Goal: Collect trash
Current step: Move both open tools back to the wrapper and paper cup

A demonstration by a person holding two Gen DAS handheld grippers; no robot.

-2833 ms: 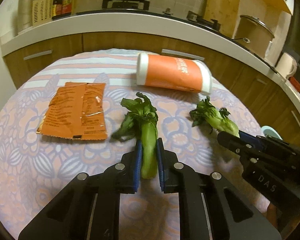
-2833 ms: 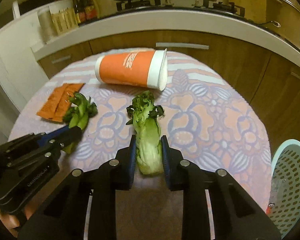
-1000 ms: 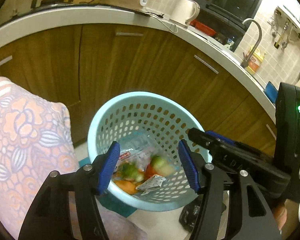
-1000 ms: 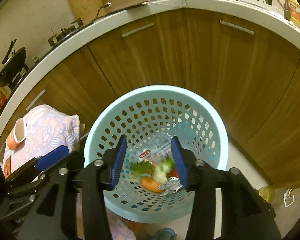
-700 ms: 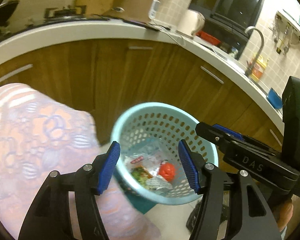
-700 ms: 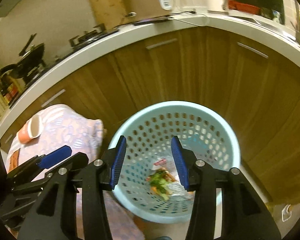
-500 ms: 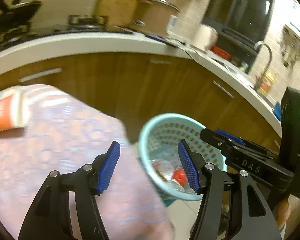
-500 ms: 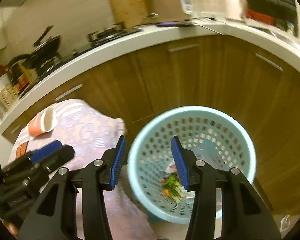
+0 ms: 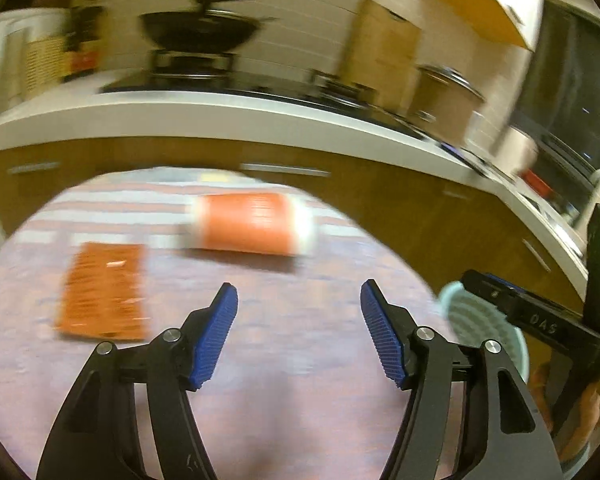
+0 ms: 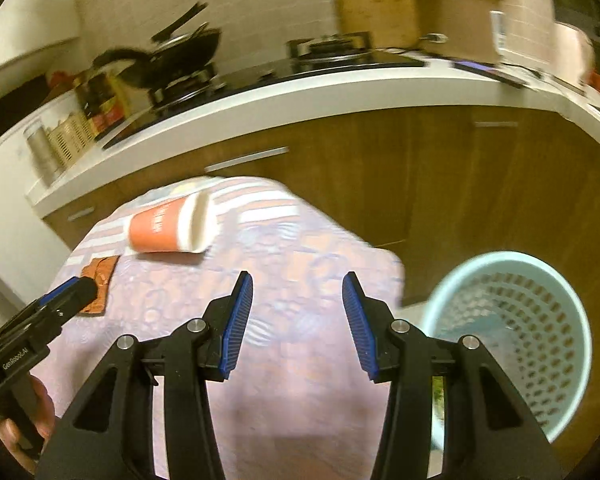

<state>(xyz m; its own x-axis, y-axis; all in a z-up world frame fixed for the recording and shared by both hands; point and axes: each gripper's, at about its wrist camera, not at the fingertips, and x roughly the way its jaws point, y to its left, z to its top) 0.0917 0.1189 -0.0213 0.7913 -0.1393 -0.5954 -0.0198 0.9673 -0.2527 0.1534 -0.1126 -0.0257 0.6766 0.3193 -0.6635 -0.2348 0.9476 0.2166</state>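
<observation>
**Two empty claws are aimed over a patterned tabletop where the last trash is left lying.**

An orange cup is seen on its side at the centre of the left wrist view, apparently tipped over as litter, with a flat orange wrapper to the left of it; both are blurred. The pale blue basket is set on the floor beyond the tabletop edge, at the lower right of the right wrist view, presumably so trash can be dropped straight in. The left claw is spread wide and opening further, with nothing between its pads. The right claw is held apart too, narrower, touching nothing.
</observation>
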